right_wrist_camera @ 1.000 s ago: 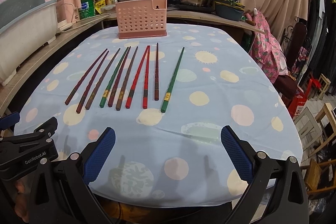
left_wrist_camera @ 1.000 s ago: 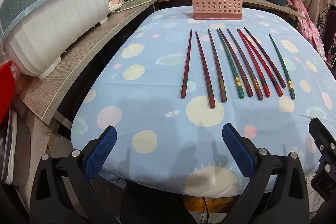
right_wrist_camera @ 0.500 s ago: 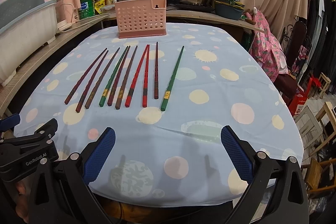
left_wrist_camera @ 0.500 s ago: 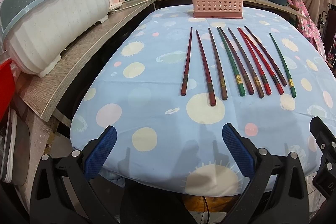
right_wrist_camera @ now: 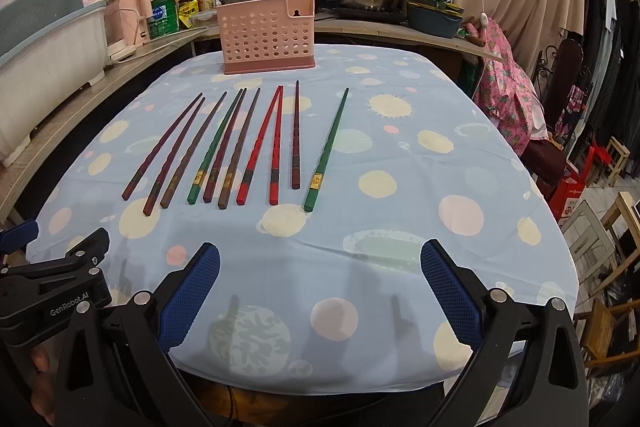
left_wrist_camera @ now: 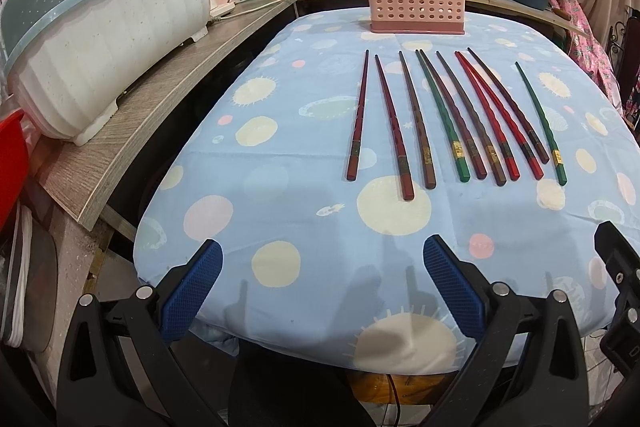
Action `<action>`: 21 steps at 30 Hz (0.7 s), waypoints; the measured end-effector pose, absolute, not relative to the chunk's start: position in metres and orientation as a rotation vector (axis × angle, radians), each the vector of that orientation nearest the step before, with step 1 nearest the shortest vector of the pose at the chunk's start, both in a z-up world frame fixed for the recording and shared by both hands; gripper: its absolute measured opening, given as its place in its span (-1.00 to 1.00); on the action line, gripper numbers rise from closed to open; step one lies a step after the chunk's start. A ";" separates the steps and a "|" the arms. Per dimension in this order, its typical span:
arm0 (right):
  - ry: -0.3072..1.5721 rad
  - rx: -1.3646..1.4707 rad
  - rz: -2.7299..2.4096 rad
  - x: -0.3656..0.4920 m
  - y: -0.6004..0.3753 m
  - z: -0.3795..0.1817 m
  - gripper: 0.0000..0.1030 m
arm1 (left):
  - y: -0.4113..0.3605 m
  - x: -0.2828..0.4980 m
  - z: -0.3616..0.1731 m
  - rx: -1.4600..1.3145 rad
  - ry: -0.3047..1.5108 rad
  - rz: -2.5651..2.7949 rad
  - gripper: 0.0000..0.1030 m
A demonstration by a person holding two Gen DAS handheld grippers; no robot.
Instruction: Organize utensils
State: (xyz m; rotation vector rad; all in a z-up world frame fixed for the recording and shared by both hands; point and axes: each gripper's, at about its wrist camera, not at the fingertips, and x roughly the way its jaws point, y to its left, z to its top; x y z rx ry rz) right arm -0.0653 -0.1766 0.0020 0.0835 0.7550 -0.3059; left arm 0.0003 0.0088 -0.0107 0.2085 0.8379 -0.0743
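1. Nine long, slender lacquered chopsticks lie flat in a rough row on the pale blue dotted tablecloth, thin tips pointing toward 12 o'clock and thick square ends toward 6 o'clock.
2. Two are green, two bright red, the others dark red or brown; several carry a gold band near the thick end.
3. One green chopstick lies slightly apart at the 3 o'clock end of the row.
4. A pink perforated plastic utensil holder stands upright at 12 o'clock beyond the tips, apart from them.
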 end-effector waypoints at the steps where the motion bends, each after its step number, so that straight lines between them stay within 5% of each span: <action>1: 0.756 0.085 -0.306 -0.065 -0.177 0.002 0.87 | 0.009 0.000 -0.011 0.209 0.837 -0.074 0.87; 21: 0.756 0.085 -0.308 -0.067 -0.179 -0.002 0.87 | 0.010 0.000 -0.014 0.209 0.842 -0.072 0.87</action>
